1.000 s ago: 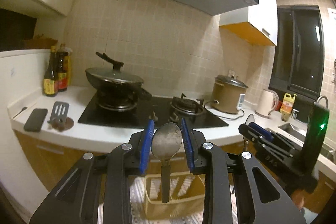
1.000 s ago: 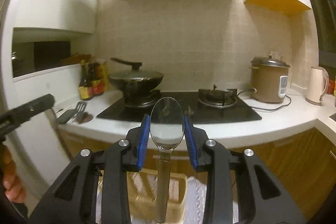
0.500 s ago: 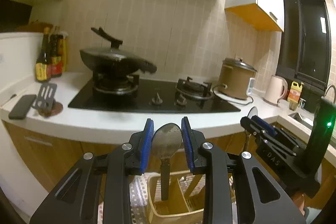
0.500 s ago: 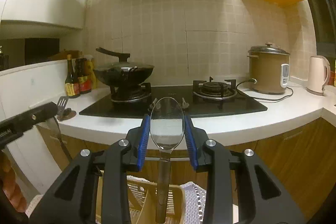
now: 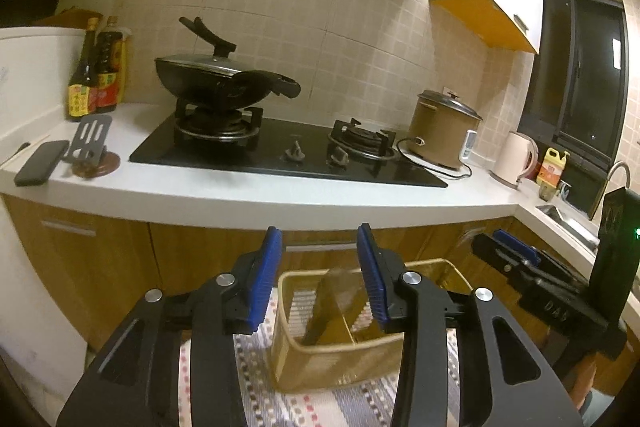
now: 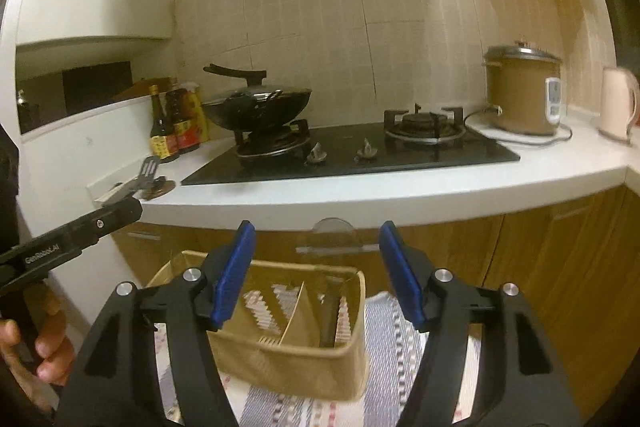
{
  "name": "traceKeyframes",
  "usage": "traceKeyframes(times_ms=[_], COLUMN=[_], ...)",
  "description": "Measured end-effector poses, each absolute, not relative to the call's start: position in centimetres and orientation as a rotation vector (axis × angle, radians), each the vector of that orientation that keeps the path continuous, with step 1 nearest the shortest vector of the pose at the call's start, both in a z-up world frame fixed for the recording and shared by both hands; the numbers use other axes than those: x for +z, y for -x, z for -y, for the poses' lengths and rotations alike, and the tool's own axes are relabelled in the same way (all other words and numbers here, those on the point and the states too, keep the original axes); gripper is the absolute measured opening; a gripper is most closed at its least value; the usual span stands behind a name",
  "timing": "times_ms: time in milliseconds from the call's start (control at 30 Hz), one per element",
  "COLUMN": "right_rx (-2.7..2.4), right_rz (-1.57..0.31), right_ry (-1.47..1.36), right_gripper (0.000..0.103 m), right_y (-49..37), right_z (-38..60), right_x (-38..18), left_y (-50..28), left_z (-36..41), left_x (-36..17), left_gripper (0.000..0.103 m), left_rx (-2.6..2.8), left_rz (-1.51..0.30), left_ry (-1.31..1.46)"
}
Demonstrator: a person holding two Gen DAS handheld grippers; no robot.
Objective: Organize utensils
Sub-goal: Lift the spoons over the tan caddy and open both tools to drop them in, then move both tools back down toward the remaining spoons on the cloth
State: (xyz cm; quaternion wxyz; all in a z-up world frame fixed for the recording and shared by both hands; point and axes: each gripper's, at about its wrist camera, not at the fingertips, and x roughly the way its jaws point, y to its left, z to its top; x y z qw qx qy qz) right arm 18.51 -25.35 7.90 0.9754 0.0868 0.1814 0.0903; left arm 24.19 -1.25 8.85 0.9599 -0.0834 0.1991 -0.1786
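Observation:
A tan divided basket [image 5: 340,363] [image 6: 296,367] stands on a striped cloth below both grippers. My left gripper [image 5: 320,279] hangs over it with its jaws opening. A blurred metal spoon [image 5: 336,291] is between the blue pads [image 5: 266,275] but touches neither, its handle down inside the basket. My right gripper [image 6: 318,275] is also opening, wider. Its own spoon [image 6: 330,319] is loose between the pads [image 6: 400,279], with the handle in the basket's right compartment and the bowl sticking up. Each gripper shows at the edge of the other's view, the right gripper [image 5: 520,267] and the left gripper [image 6: 80,227].
A white counter [image 5: 280,195] runs behind the basket, with wooden cabinet doors below. On it are a black hob with a lidded wok [image 5: 216,83], a rice cooker [image 5: 444,131], a kettle [image 5: 514,159], sauce bottles [image 5: 96,75], a phone [image 5: 42,163] and a spatula [image 5: 92,139]. A person's hand [image 6: 36,347] holds the left gripper.
Both grippers were shut on upright spoons and have come down over the basket. Their jaws now stand apart, and both spoons have slipped free and sunk into the basket.

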Motion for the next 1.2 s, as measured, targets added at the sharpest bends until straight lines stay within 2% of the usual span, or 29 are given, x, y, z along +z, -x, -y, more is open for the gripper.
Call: traceKeyframes(times_ms=[167, 400, 867, 1200], right_rx=[0.153, 0.178, 0.275, 0.300], right_rz=[-0.458, -0.662, -1.048, -1.165], right_ry=[-0.179, -0.190, -0.100, -0.072], right_gripper=[0.061, 0.061, 0.060, 0.059], right_y=[-16.2, -13.9, -13.7, -15.3], right_z=[26.2, 26.7, 22.8, 21.0], right_x=[9.2, 8.4, -1.4, -5.3], left_y=[-21.3, -19.1, -21.9, -25.9], left_z=[0.5, -1.0, -1.6, -0.9], left_x=[9.7, 8.9, -2.9, -6.7], left_gripper=[0.039, 0.039, 0.039, 0.039], left_rx=[-0.355, -0.365, -0.395, -0.338], left_rz=[-0.432, -0.591, -0.999, -1.107], left_ry=[0.164, 0.193, 0.269, 0.277])
